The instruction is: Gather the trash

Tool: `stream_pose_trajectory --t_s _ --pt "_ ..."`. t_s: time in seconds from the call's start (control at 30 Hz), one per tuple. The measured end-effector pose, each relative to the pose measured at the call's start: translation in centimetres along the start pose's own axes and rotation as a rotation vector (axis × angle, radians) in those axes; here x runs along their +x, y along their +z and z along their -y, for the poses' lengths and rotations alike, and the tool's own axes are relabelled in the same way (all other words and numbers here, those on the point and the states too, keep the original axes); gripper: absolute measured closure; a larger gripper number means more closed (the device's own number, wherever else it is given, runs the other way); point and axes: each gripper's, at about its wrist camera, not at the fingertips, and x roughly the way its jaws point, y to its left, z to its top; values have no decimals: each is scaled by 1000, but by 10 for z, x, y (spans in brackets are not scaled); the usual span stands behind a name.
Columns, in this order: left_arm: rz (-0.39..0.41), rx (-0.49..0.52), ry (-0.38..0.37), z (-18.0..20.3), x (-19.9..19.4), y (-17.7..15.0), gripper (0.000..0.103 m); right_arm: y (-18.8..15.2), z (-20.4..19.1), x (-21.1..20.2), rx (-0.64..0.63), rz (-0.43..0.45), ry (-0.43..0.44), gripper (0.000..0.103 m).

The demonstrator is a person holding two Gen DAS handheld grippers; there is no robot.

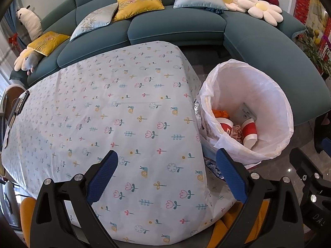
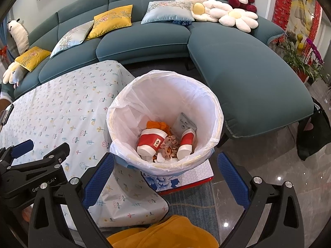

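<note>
A trash bin with a white plastic liner [image 2: 165,95] stands beside the table's right end; it also shows in the left wrist view [image 1: 248,95]. Inside lie two red-and-white paper cups [image 2: 151,142] [image 2: 187,142], orange peel [image 2: 157,125], a grey packet [image 2: 185,124] and crumpled scraps. My left gripper [image 1: 167,169] is open and empty above the table with the floral cloth [image 1: 115,107]. My right gripper [image 2: 165,171] is open and empty just in front of the bin. The left gripper shows at the left of the right wrist view [image 2: 39,150].
A teal sofa [image 2: 144,35] with yellow and blue cushions and flower pillows curves behind the table and bin. A dark remote [image 1: 20,103] lies at the table's left edge. The bin rests on a blue-and-white box [image 2: 186,177]. Yellow cloth [image 2: 165,233] lies below the grippers. Potted plants [image 2: 302,55] stand at right.
</note>
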Motion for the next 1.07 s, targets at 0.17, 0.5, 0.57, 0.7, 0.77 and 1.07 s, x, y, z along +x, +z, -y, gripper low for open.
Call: stream_pose_trajectory --t_s 0.17,0.5,0.57,0.7,0.77,1.07 --pt "0 5 -2 2 0 0 12 -1 0 0 2 0 1 7" --pt "-3 5 -5 3 0 0 12 -2 0 1 2 -1 0 7" --pt "-5 5 -6 4 0 -1 12 -3 0 2 3 -1 0 7" --pt "-4 8 -7 4 0 -1 12 -3 -2 1 1 -2 0 7" --pt "-5 10 -8 4 0 -1 12 -3 -3 1 2 -2 1 7" --pt "3 14 -43 5 1 0 12 -2 -5 1 4 -1 1 7"
